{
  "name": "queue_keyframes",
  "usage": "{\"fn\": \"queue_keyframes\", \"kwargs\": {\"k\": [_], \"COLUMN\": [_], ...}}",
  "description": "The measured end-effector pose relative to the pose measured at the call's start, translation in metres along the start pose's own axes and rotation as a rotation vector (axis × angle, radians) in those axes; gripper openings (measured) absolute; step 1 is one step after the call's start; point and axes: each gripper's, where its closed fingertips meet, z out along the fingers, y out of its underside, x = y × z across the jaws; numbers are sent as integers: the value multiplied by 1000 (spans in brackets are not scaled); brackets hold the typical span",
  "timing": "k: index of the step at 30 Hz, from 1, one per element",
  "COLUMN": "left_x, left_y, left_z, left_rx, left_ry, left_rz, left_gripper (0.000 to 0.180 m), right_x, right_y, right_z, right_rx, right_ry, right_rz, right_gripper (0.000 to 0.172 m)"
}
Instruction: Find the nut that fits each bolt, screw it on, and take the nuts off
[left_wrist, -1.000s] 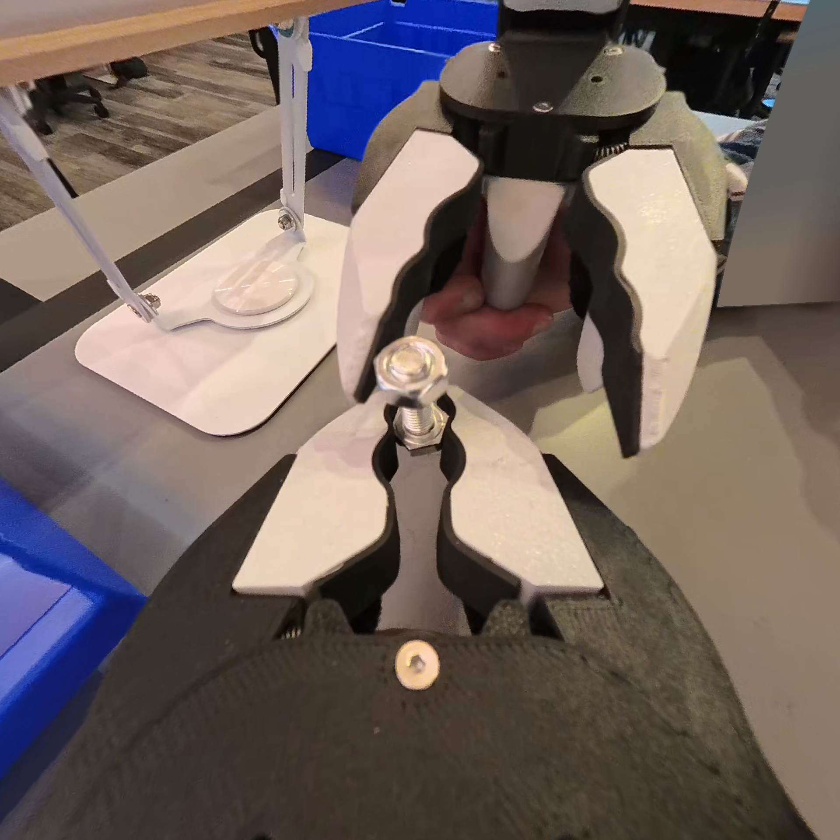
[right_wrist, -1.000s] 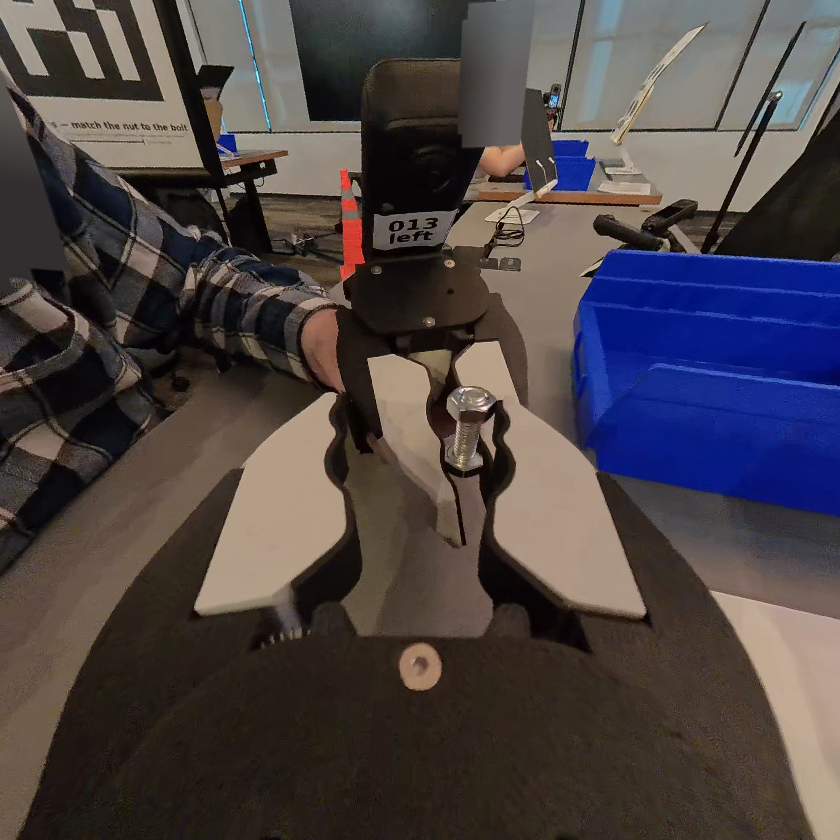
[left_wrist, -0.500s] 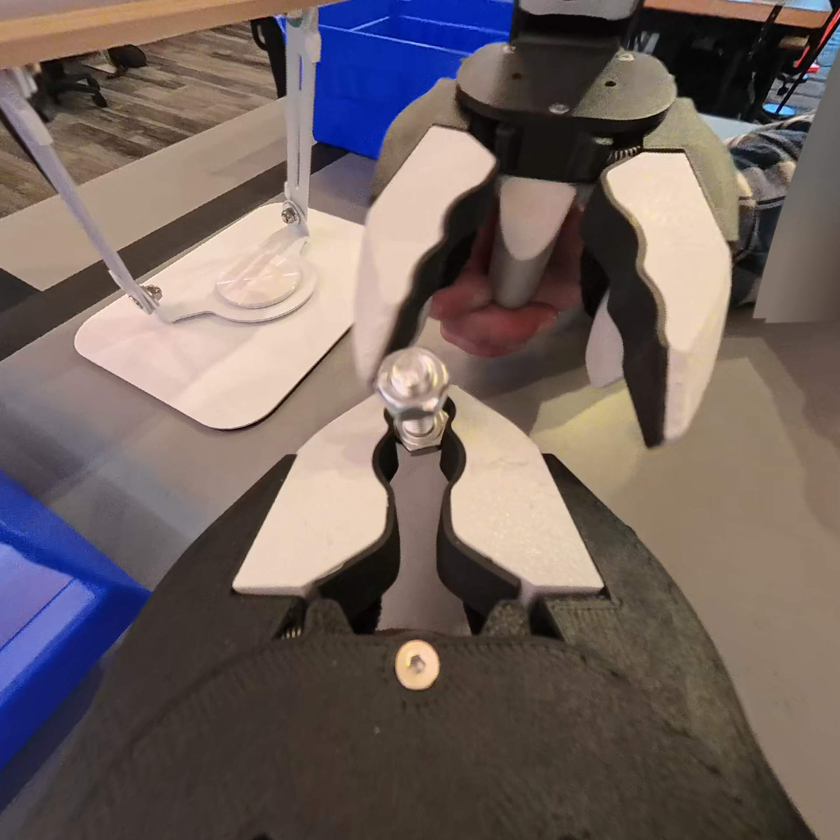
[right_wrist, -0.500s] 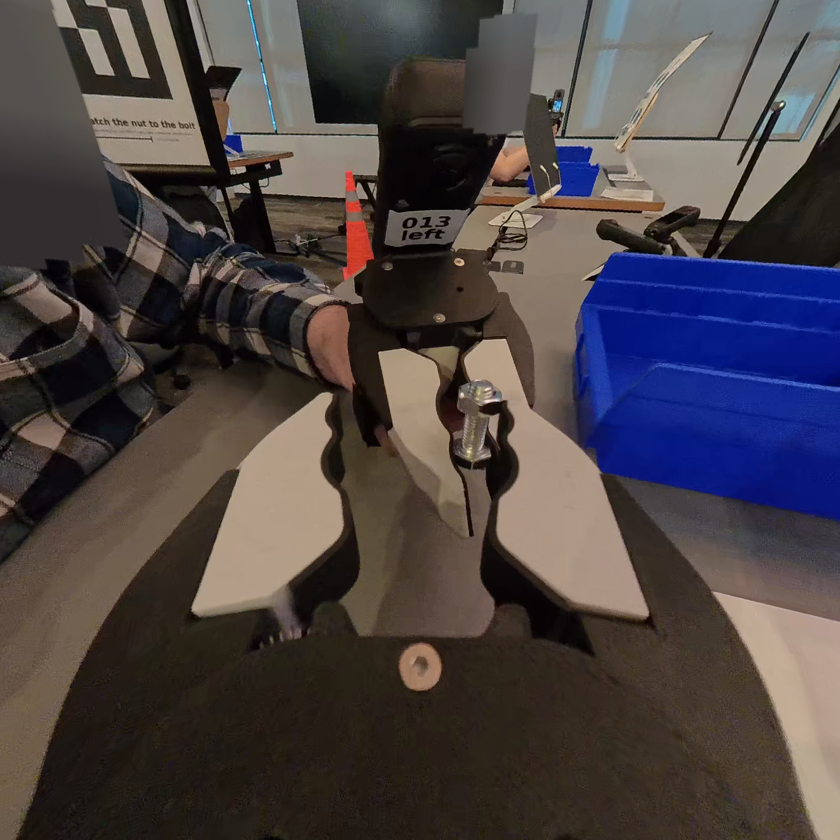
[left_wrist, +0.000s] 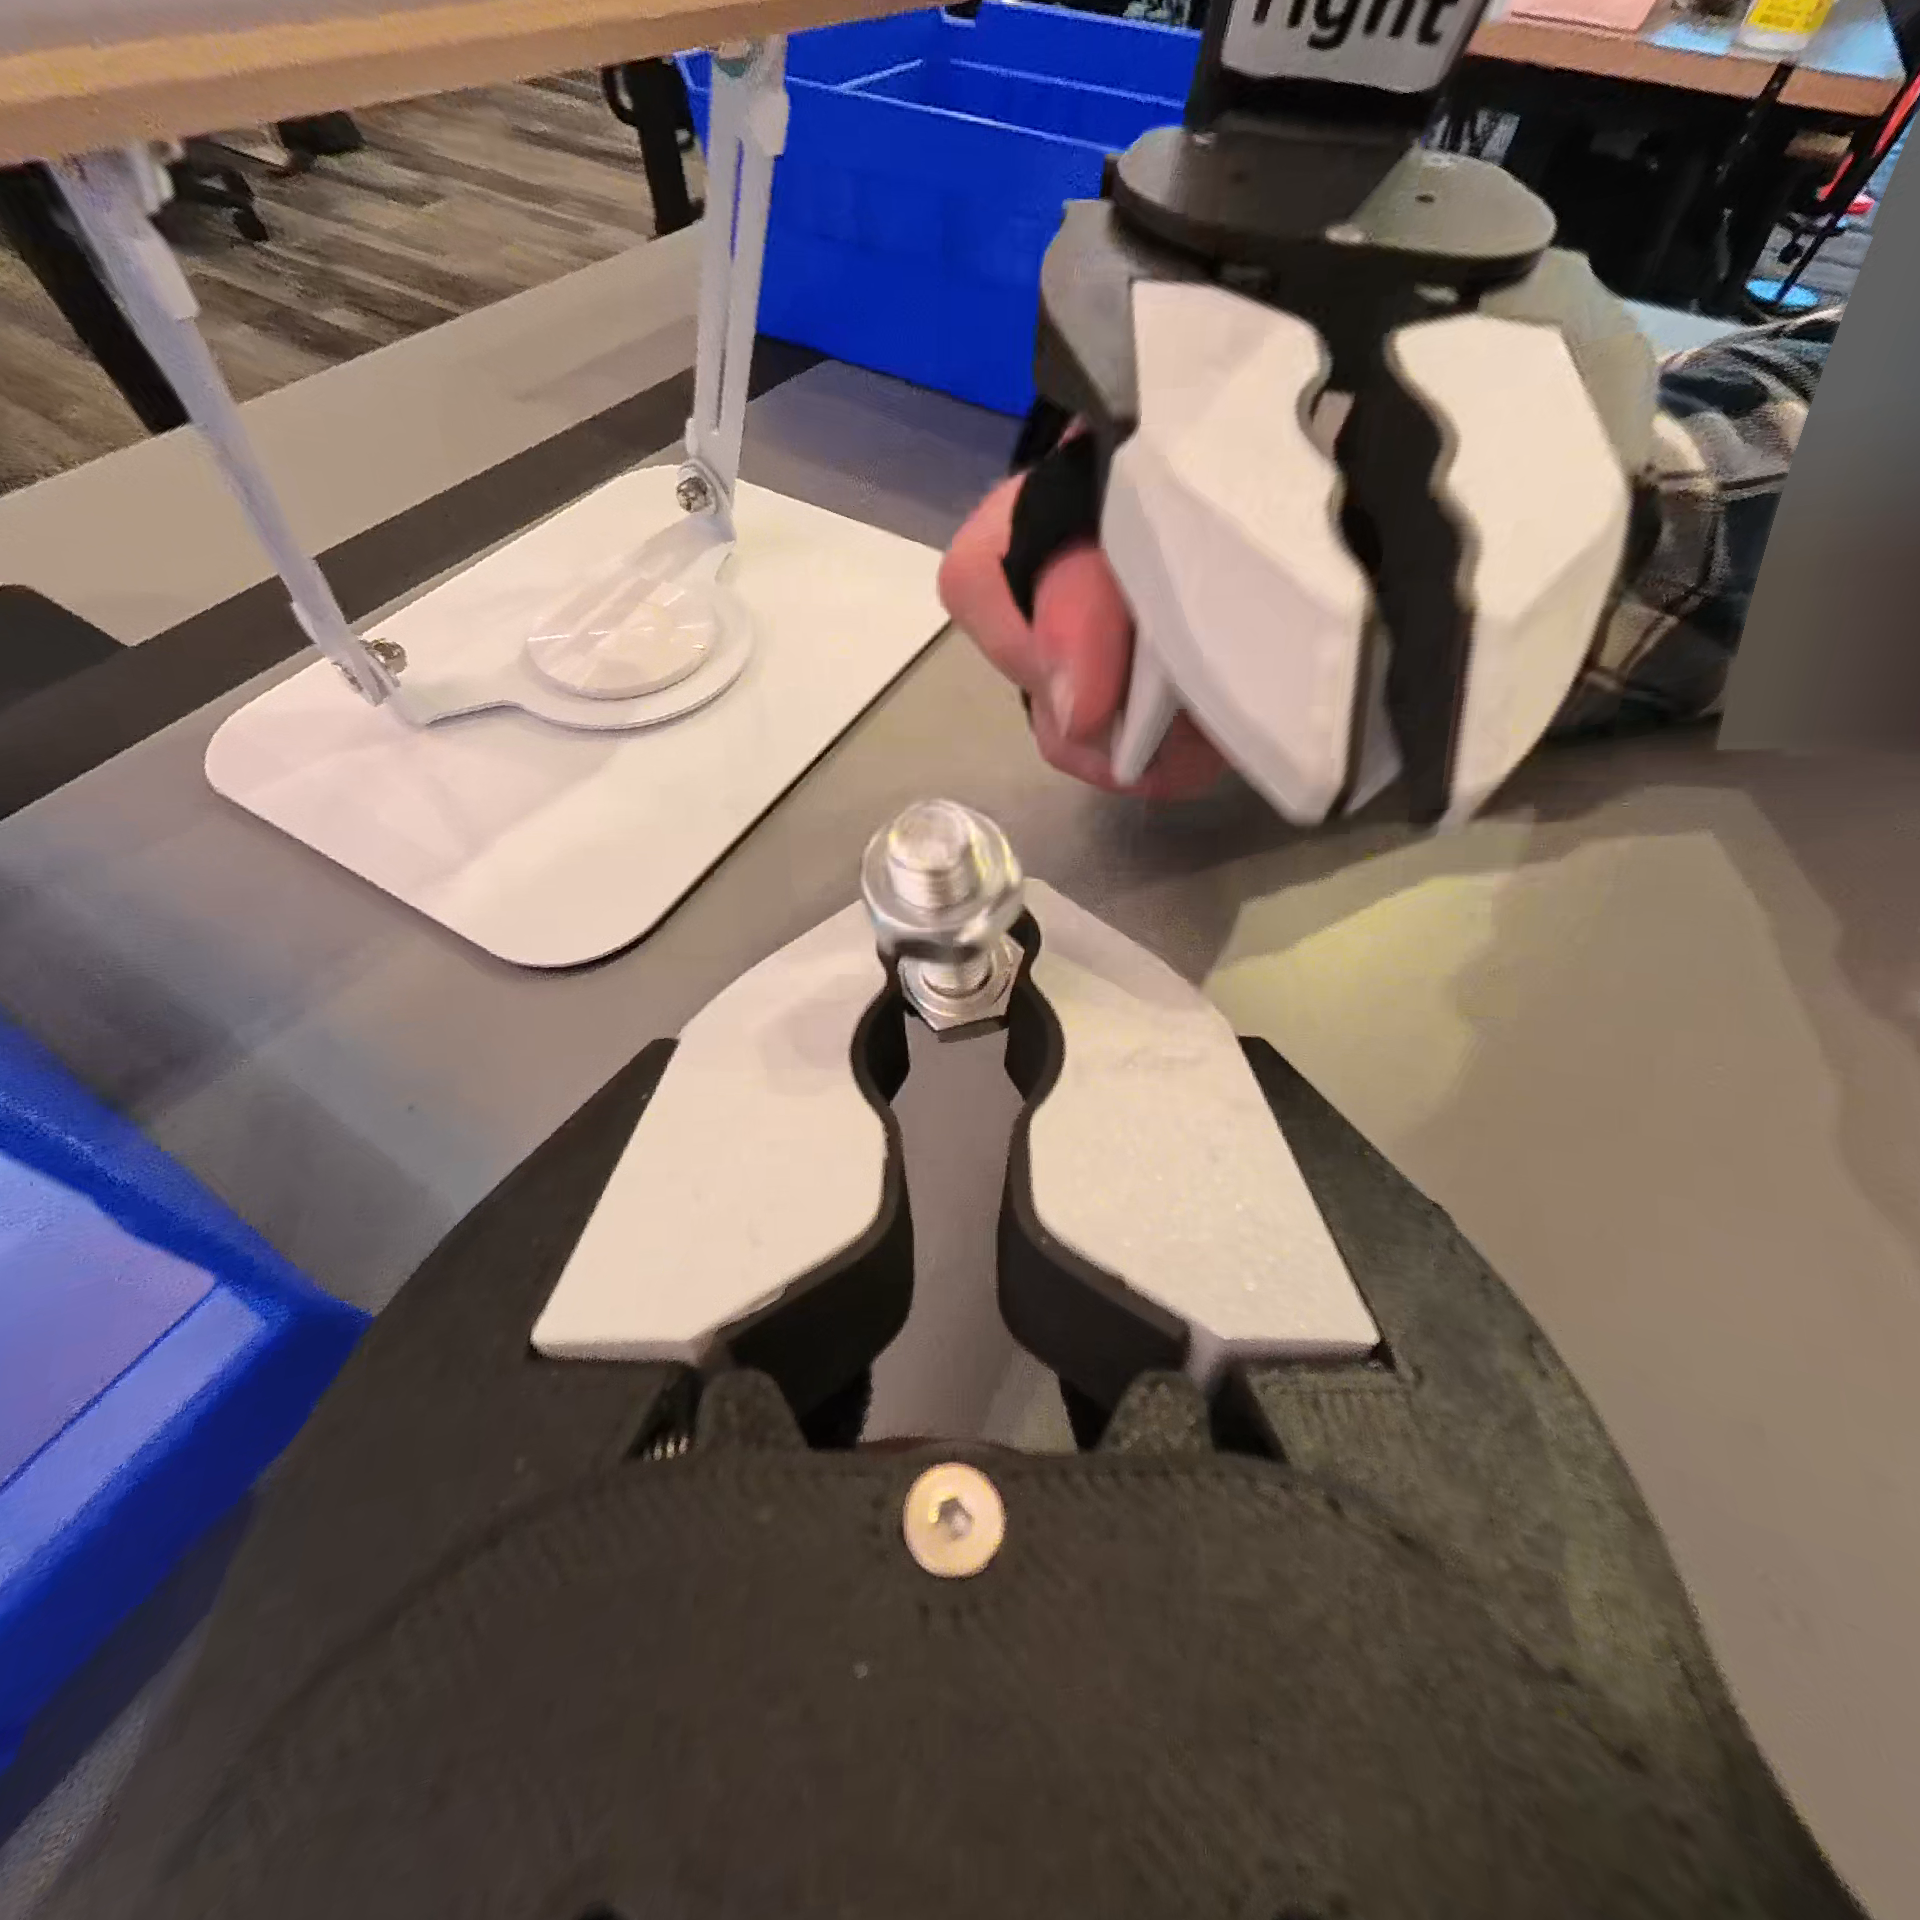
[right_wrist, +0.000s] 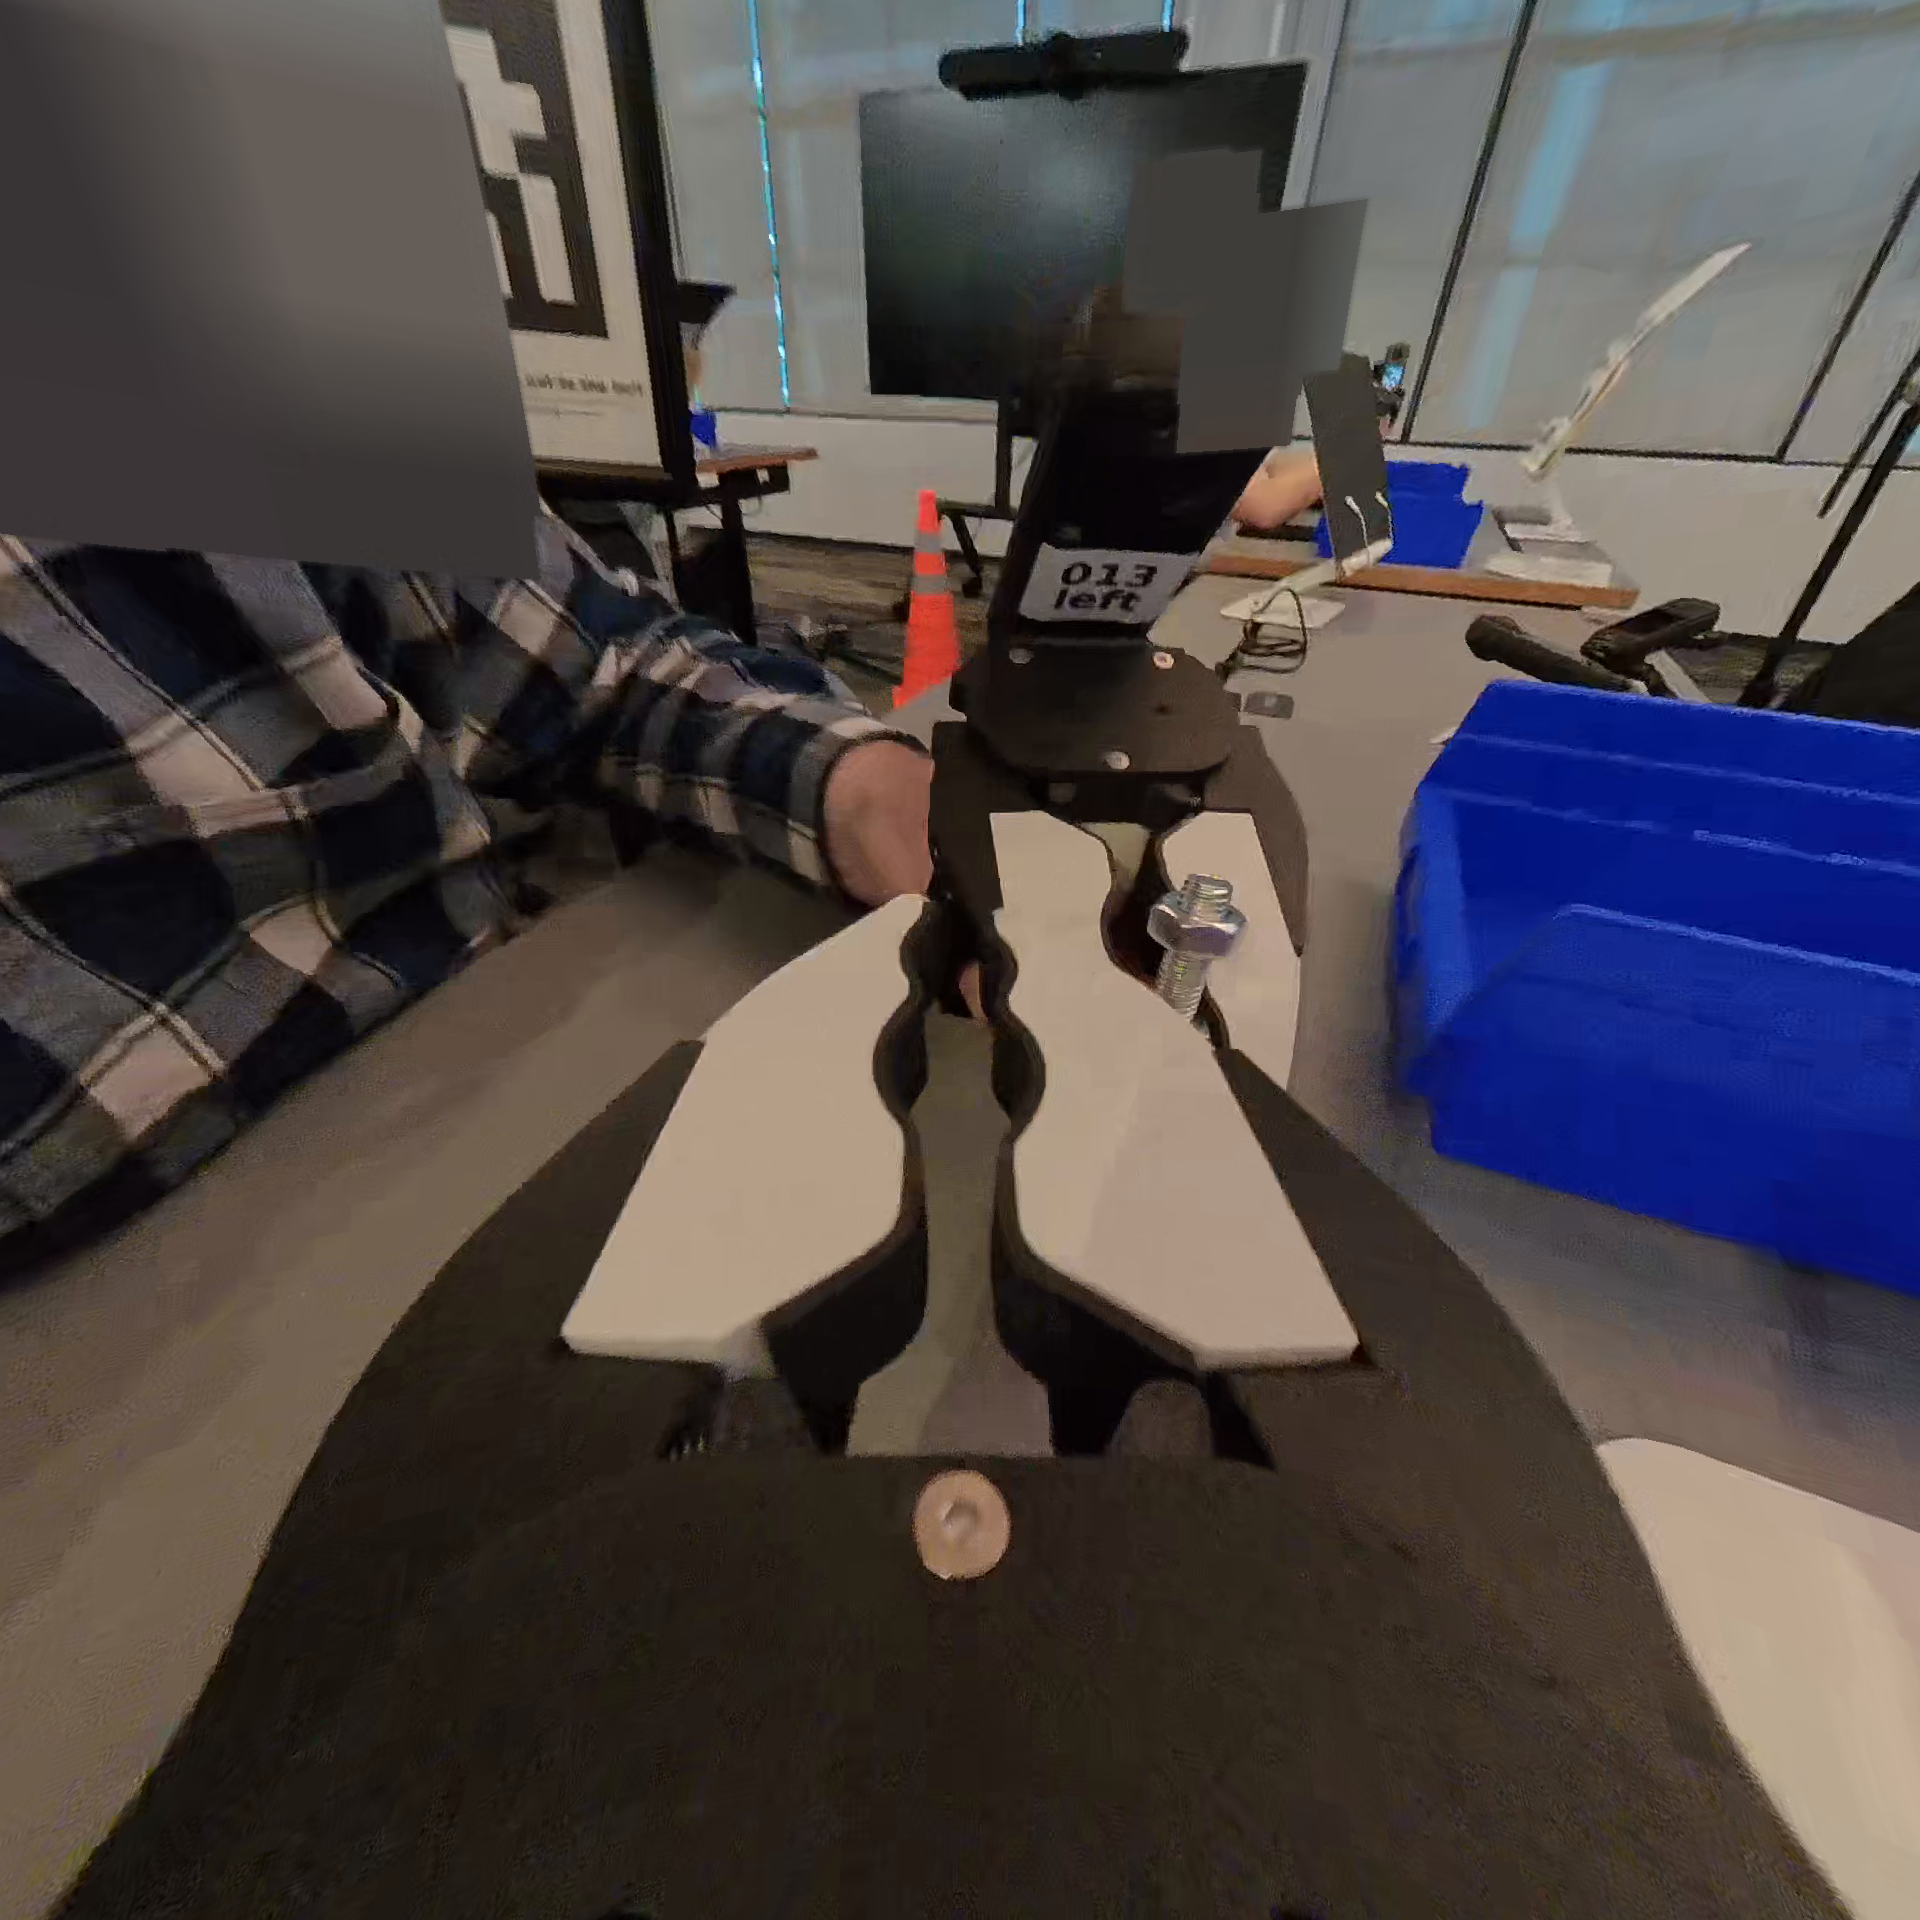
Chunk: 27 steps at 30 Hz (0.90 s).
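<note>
My left gripper is shut on the hex head of a silver bolt and holds it upright above the grey table. A silver nut sits high on the thread, and the thread's end shows above it. The right wrist view shows the same bolt and nut in the left gripper. My right gripper is shut, and I see nothing between its fingers. In the left wrist view the right gripper hangs to the right of the bolt, apart from it.
A white stand base lies on the table to the left of the bolt. Blue bins stand at the back, at the near left and, in the right wrist view, to the right. A plaid sleeve rests on the left. My right fingertips sit around 7 cm from my left ones.
My right gripper was open around the bolt's top; it has drawn away to the right and shut. The thread's end now shows above the nut. The left gripper keeps its hold.
</note>
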Motion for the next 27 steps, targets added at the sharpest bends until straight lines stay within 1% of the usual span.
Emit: {"fn": "queue_keyframes", "kwargs": {"k": [1, 2, 3, 4, 7, 10, 11, 12, 15, 17, 23, 27], "left_x": [-1, 0, 2, 4, 10, 10, 9, 10, 11, 12, 14, 18], "left_y": [0, 1, 1, 3, 4, 3, 3, 3, 3, 2, 1, -2], "left_z": [0, 1, 2, 4, 8, 8, 8, 8, 9, 9, 9, 9], "left_rx": [0, 2, 0, -9, -21, -17, -16, -17, -15, -11, -7, 17], "left_ry": [1, 10, 19, 22, 32, 31, 34, 36, 41, 39, 46, 83], "left_rz": [-4, -7, -6, 2, 23, 24, 20, 18, 21, 29, 28, 25], "left_gripper": [14, 14, 14, 14, 14, 14, 14, 14, 14, 14, 14, 15], "right_x": [-2, 4, 10, 15, 22, 31, 32, 33, 34, 34, 34, 32], "right_y": [-4, -5, -3, 1, 6, 9, 9, 10, 17, 18, 19, 17], "right_z": [-4, -6, -6, -4, 4, 5, 5, 5, 8, 9, 9, 8], "right_rx": [30, 42, 35, 18, -29, -33, -30, -32, -77, -80, -83, -67], "right_ry": [-26, -1, 35, 64, 120, 173, 172, 173, 188, 192, 189, 181], "right_rz": [16, 42, 55, 62, 40, 52, 66, 74, 70, 73, 82, 86], "right_gripper": [15, 23, 37, 46, 47, 48, 45, 37, 23, 20, 18, 18]}}
